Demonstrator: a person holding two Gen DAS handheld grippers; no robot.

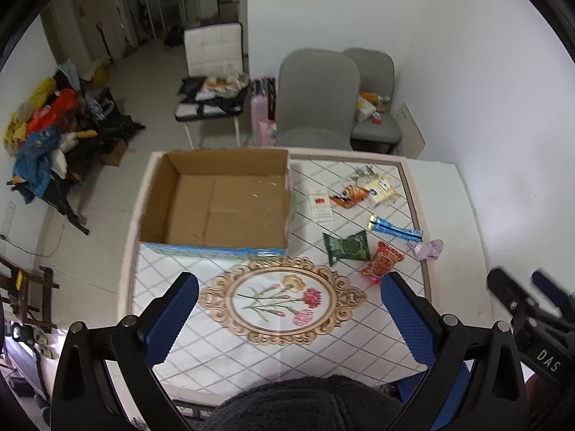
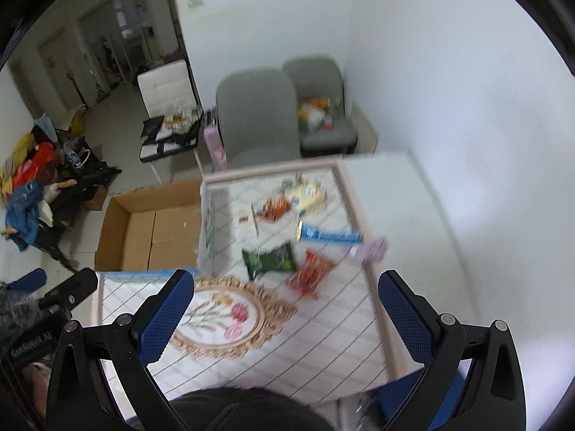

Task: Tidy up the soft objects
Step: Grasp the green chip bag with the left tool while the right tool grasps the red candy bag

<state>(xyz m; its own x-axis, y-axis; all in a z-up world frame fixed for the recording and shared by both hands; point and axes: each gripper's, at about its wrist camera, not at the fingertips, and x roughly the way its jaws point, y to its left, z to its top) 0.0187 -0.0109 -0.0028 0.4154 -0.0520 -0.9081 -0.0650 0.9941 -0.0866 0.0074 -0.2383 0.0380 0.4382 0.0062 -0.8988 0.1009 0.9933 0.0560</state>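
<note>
Cardboard box (image 1: 215,204) sits open-topped at the table's far left, about 11 o'clock from the left gripper (image 1: 287,309); its inside shows only bare brown panels, and a blue printed strip runs along its near wall. Table (image 1: 323,352) wears a white cloth with a grey diamond grid and an oval floral medallion (image 1: 284,300) at 12 o'clock, directly between the left gripper's blue pads.

Left gripper: fingers spread wide, nothing between them, held above the near table edge. Right gripper (image 2: 287,316): likewise spread wide and holding nothing; the right wrist view is motion-blurred. Each tool shows at the edge of the other's view.

Soft packets lie scattered to the right of the box, 1 to 2 o'clock from the left gripper:
- green snack bag (image 1: 346,248), lying flat, nearest the box.
- red snack bag (image 1: 382,262), just right of the green one, close to the left gripper's right fingertip.
- blue tube-shaped packet (image 1: 395,230), beyond both, lying slantwise.
- lilac fabric piece (image 1: 429,249), crumpled, at the blue packet's right end, on the cloth's border.
- white flat pack with red mark (image 1: 320,206), near the box's right wall.
- orange packet (image 1: 348,195) and pale yellow packet (image 1: 382,188), side by side at the far edge; whether they touch cannot be told.

Two grey chairs (image 1: 320,97) stand beyond the table at 12 o'clock.
</note>
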